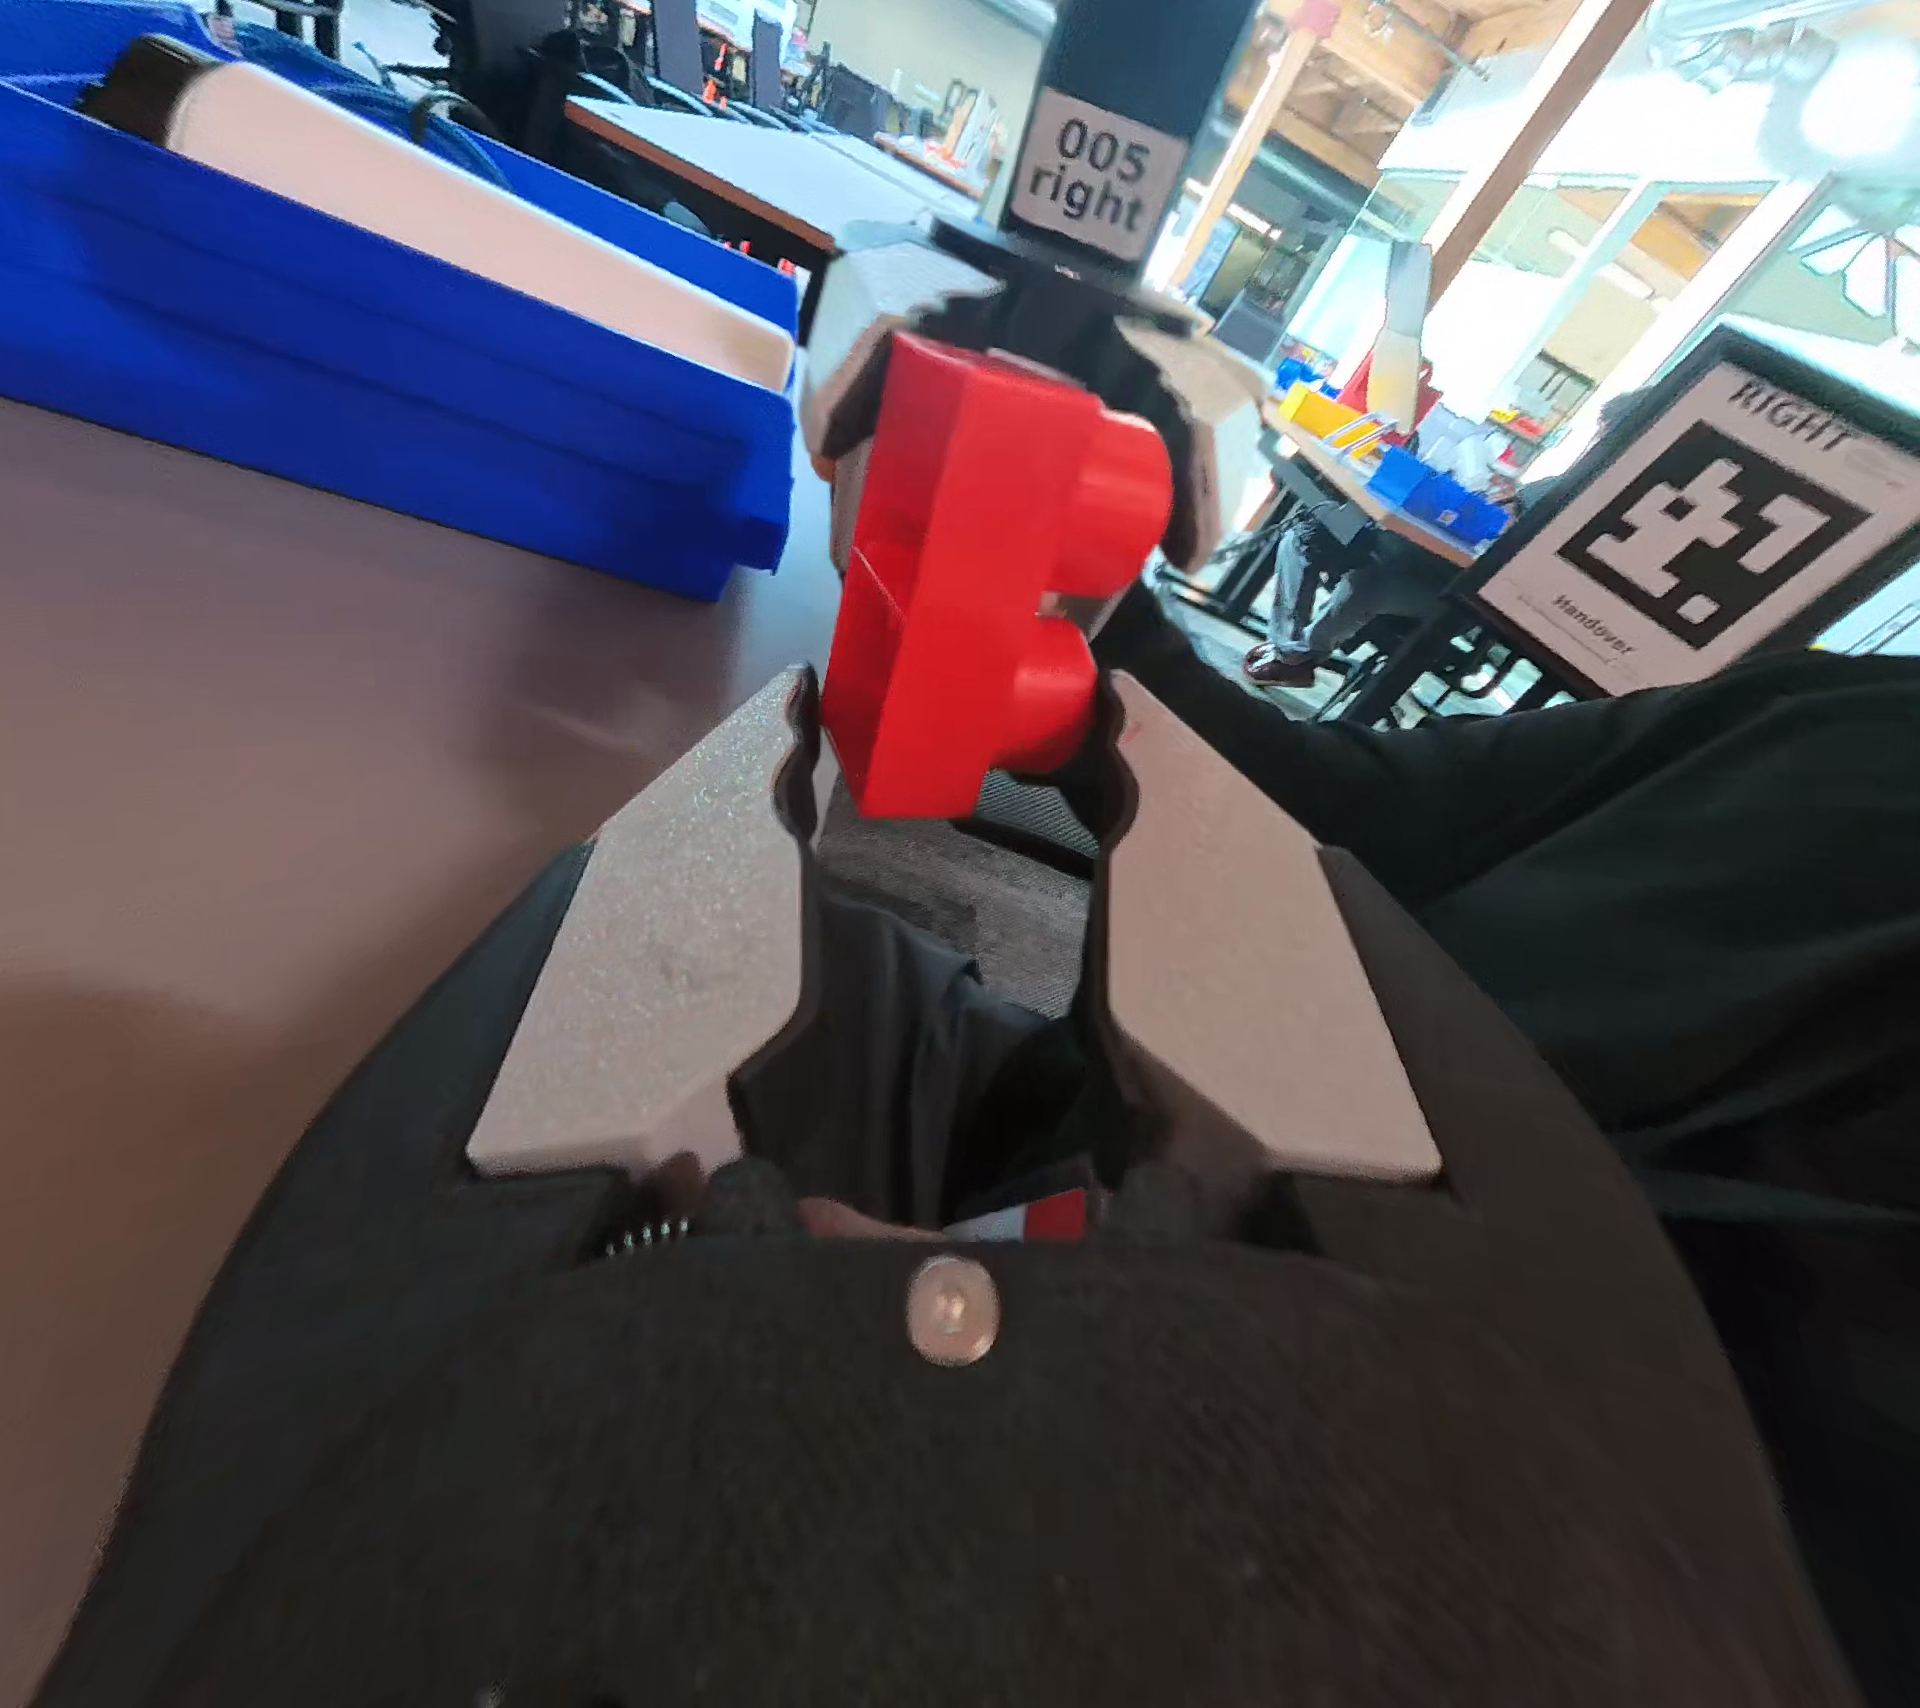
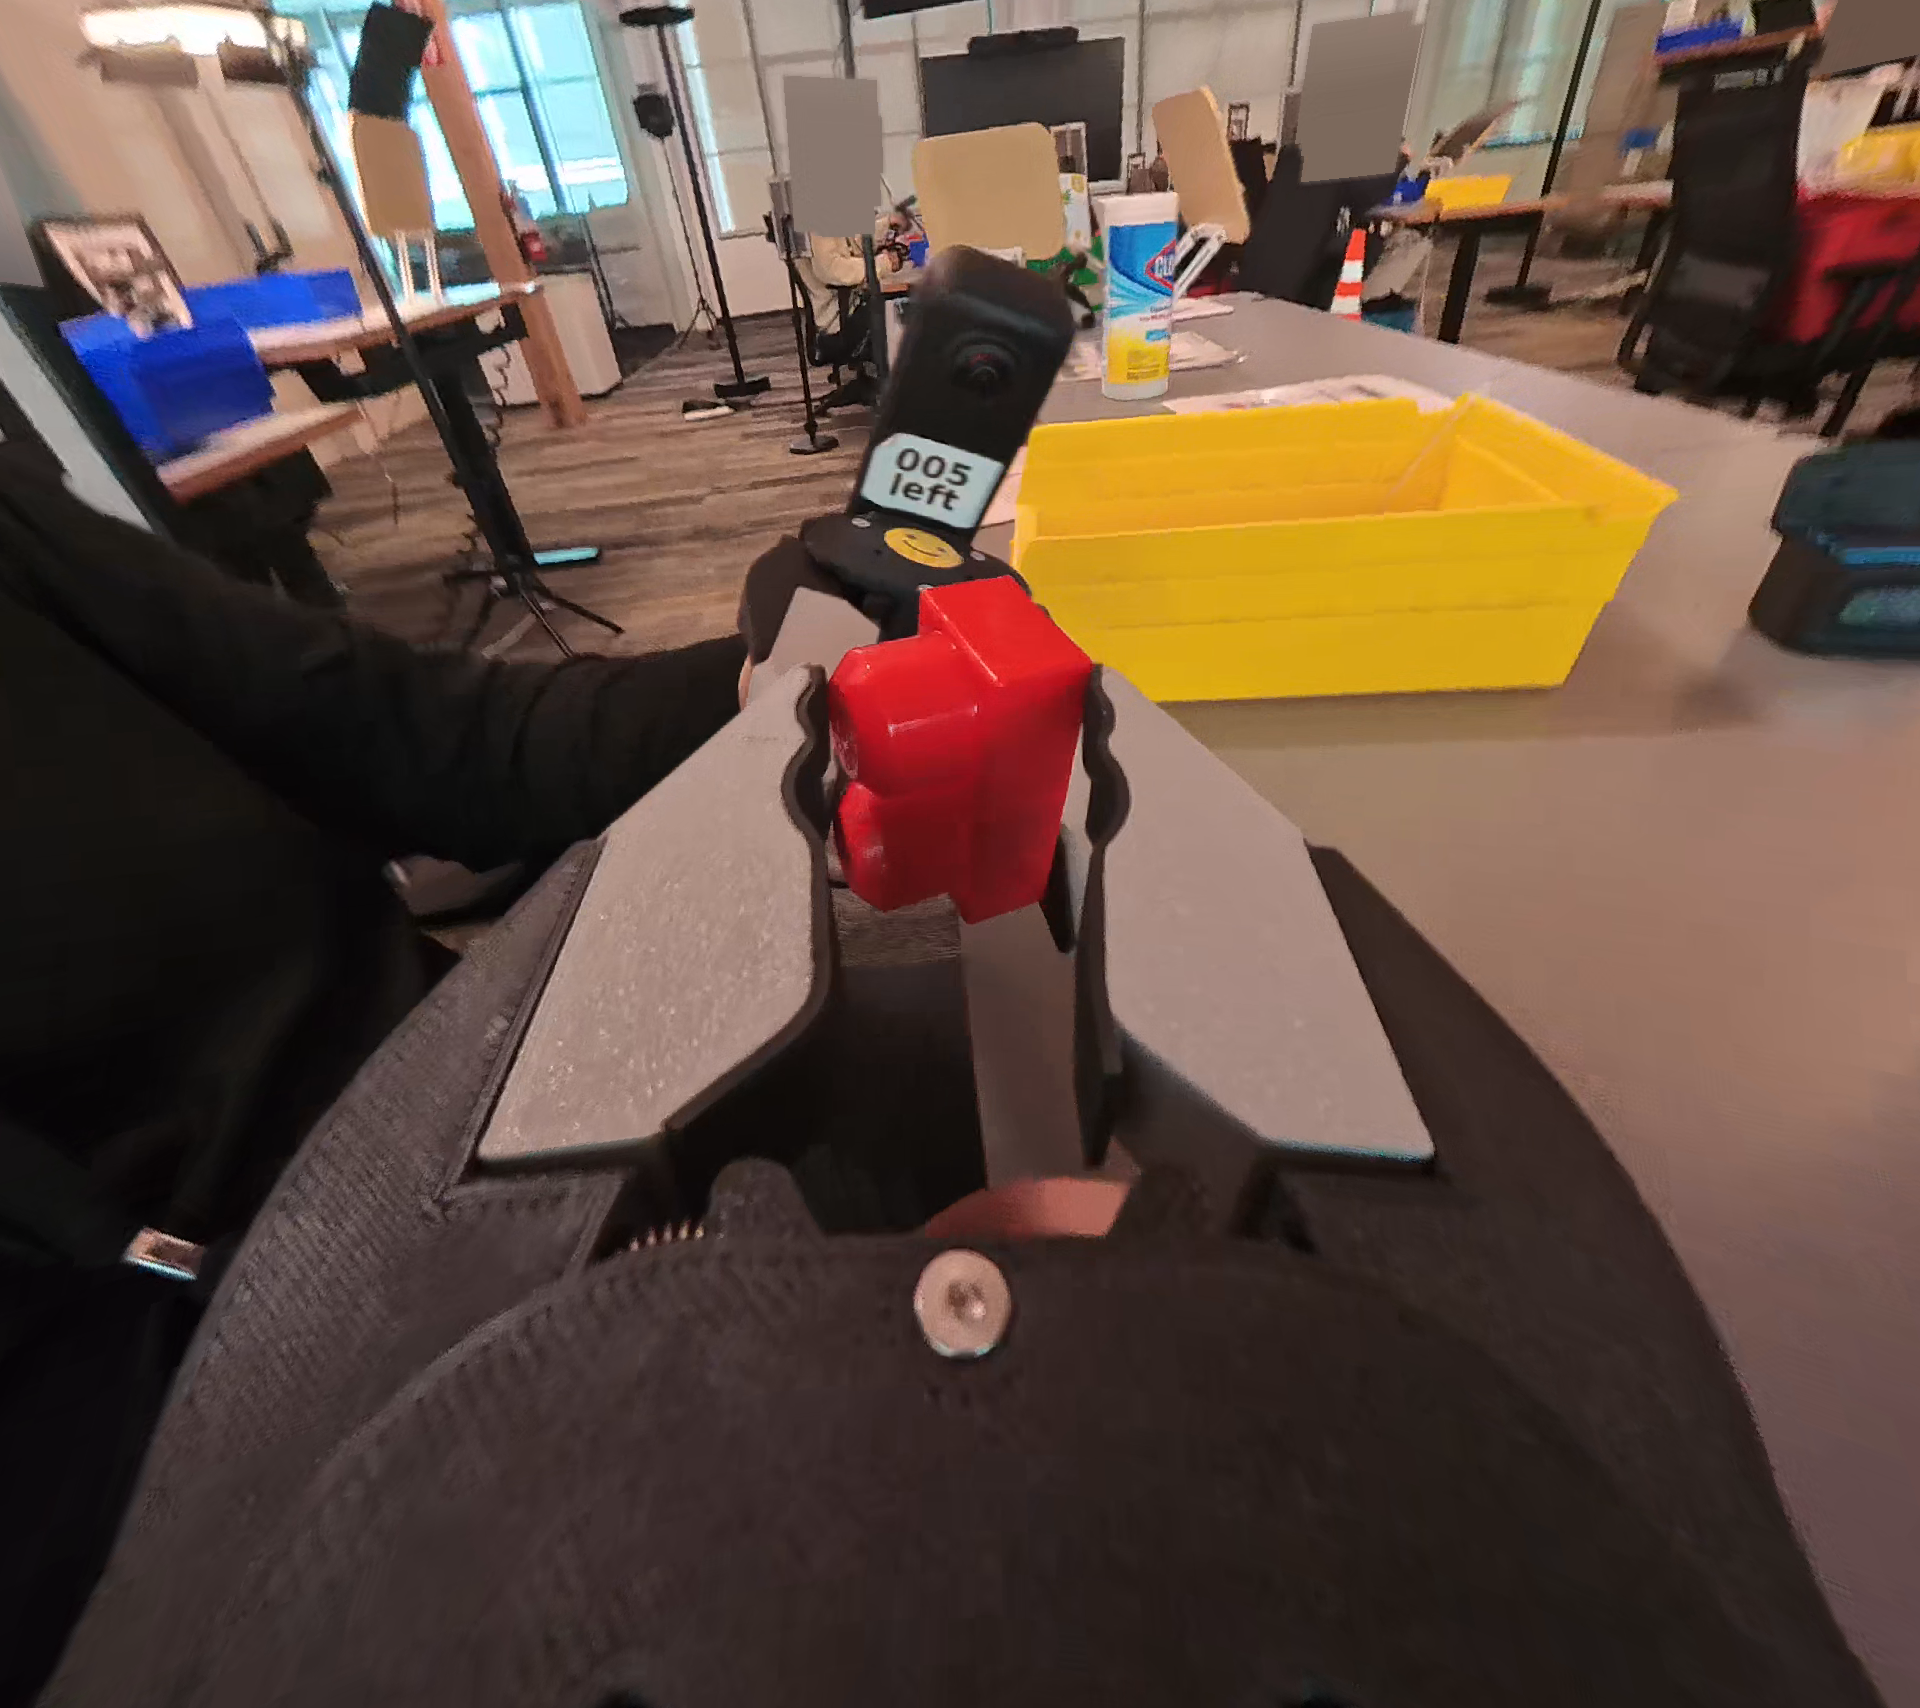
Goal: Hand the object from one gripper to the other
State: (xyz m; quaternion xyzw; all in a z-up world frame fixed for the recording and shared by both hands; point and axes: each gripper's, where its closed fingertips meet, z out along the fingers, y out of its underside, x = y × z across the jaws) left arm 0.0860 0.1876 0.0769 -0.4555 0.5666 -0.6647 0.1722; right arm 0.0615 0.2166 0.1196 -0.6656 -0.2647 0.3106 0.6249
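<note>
Midway: a red plastic block (image 1: 966, 578) is held in the air between the two grippers, above the edge of the grey tabletop (image 2: 1558, 879).
Object: a chunky moulded piece with a boxy body and round knobs on one side is shown; its hollow underside is seen from the left wrist view.
Right gripper (image 2: 956, 775): its fingers (image 2: 686, 910) are seen pinched on the block, one pad against the knobbed side and the other against the flat side.
Left gripper (image 1: 951, 723): its fingers (image 1: 675, 910) are placed around the lower end of the same block. Contact appears to be made at the tips, though how firmly it is squeezed cannot be told.
Handover stage: the block is judged to be shared by both grippers, with release by one side not yet made.
Handling: the piece is judged light, stiff and hard, with glossy faces that could slip. Little risk of crushing is expected.
Where to grip: the flat parallel walls are judged the safest hold; the rounded knobs could let the block twist between the pads.
Risk: if one grip is loosened before the other is secure, the block could be dropped to the tabletop or floor.
Surroundings: a yellow bin (image 2: 1340, 557) is seen on the tabletop beyond the right gripper, and blue bins (image 1: 364, 370) beside the left. A dark sleeve (image 2: 395, 723) is visible behind the grippers.
</note>
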